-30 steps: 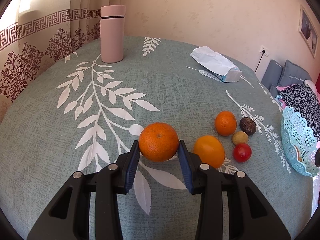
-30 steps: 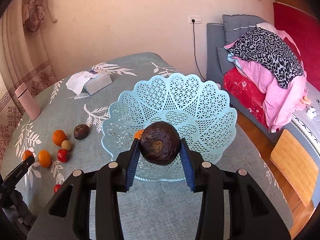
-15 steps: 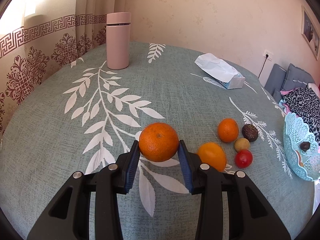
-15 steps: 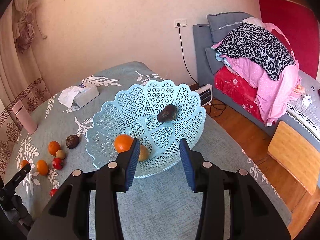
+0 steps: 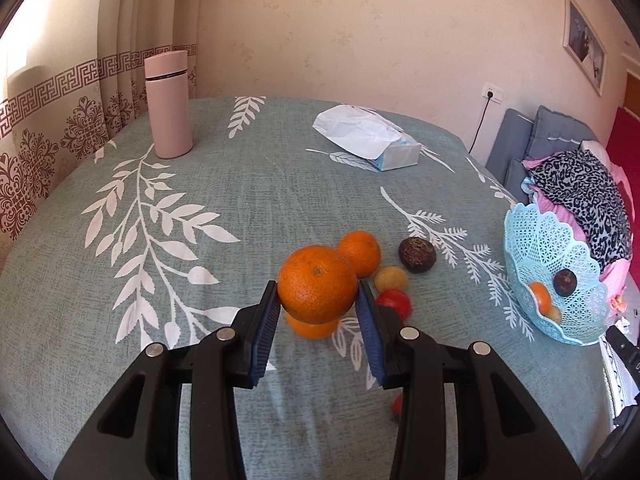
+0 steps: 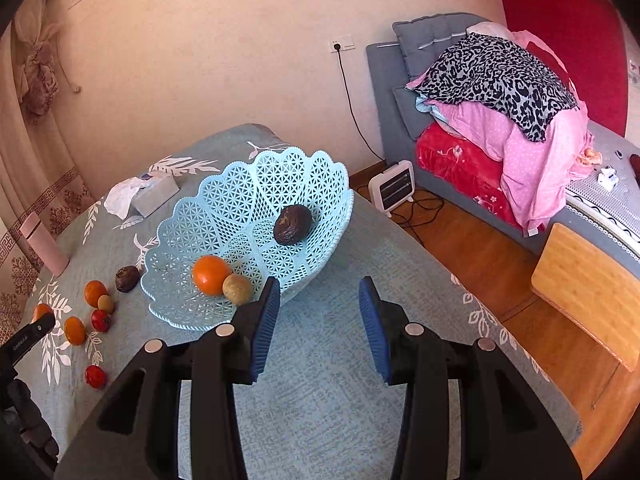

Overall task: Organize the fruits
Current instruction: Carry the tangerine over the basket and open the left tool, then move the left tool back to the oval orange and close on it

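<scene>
While the left hand-held gripper (image 5: pixel 318 316) pinches a large orange (image 5: pixel 317 283), the right hand-held gripper (image 6: pixel 316 320) stands spread and empty.

Held orange is clear of the surface (image 5: pixel 240 200), above loose fruit. Lattice basket (image 6: pixel 224 216) near the surface edge contains a dark fruit (image 6: pixel 292 224), a small orange (image 6: pixel 210 274) and a tan fruit (image 6: pixel 237 289); the latter two touch.

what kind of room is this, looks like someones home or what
Most likely a lived-in bedroom or bed-sitting room in a home. A bed or daybed piled with blankets stands by the wall, a small heater sits on the wooden floor, and the cloth-covered table holds fruit and a tissue box.
</scene>
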Motion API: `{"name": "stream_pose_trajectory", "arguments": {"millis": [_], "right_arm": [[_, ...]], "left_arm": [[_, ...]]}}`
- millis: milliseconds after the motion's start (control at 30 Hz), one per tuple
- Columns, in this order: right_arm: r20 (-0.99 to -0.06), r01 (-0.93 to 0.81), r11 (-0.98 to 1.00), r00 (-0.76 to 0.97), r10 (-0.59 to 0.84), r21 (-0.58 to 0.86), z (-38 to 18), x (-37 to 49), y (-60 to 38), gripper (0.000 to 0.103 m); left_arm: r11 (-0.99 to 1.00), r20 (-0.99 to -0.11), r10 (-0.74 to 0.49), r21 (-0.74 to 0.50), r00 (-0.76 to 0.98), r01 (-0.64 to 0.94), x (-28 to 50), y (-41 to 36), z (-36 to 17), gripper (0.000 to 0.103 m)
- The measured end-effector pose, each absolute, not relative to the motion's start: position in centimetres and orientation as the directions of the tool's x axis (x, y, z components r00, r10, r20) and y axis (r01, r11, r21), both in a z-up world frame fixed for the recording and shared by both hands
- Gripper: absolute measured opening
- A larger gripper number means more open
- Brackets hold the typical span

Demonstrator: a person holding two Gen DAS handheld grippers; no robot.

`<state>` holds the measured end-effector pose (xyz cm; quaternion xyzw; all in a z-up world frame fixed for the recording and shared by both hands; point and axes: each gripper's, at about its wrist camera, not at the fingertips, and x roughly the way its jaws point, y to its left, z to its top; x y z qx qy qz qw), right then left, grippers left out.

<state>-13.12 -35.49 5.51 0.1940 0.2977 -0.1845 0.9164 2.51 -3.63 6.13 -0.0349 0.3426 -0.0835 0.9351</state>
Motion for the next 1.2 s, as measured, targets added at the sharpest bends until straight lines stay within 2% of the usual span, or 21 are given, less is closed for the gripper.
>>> {"name": "stream_pose_trajectory", "arguments": {"millis": [100,267,933,967,1000,1067,1200], "right_arm": [[-0.633,0.44,0.861,0.749,-0.196,0.255,4.5,-13.1,-35.4,0.048],[-0.659,0.414,0.869,0.738,-0.145,0.272,2.8,-12.8,-35.0,0.048],[-0.651,0.383,0.856,0.755,-0.074,0.347,1.9,-12.7,-35.6,0.048],[-0.651,0.382,0.856,0.755,-0.073,0.348,1.9,-12.7,-35.6,0.048],[-0.651,0.382,0.856,0.756,-0.072,0.349,1.9,-12.7,-35.6,0.048],[-0.652,0.382,0.855,0.755,-0.07,0.35,1.9,-12.7,-35.6,0.049],[-0.652,0.382,0.855,0.755,-0.07,0.35,1.9,-12.7,-35.6,0.049]], "left_arm": [[0.976,-0.629,-0.217,-0.125,0.747,0.178,2.5,-5.7,6.9,0.039],[0.96,-0.628,-0.27,-0.12,0.73,0.252,2.7,-9.4,7.9,0.039],[0.838,-0.667,-0.454,-0.093,0.591,0.538,5.8,-24.9,8.0,0.039],[0.834,-0.669,-0.457,-0.093,0.586,0.544,5.9,-25.3,8.0,0.043],[0.835,-0.669,-0.454,-0.091,0.588,0.542,6.0,-25.5,8.0,0.059],[0.843,-0.651,-0.454,-0.092,0.608,0.53,5.9,-25.4,8.1,0.071],[0.851,-0.652,-0.439,-0.08,0.618,0.519,5.9,-24.5,8.0,0.074]]}}
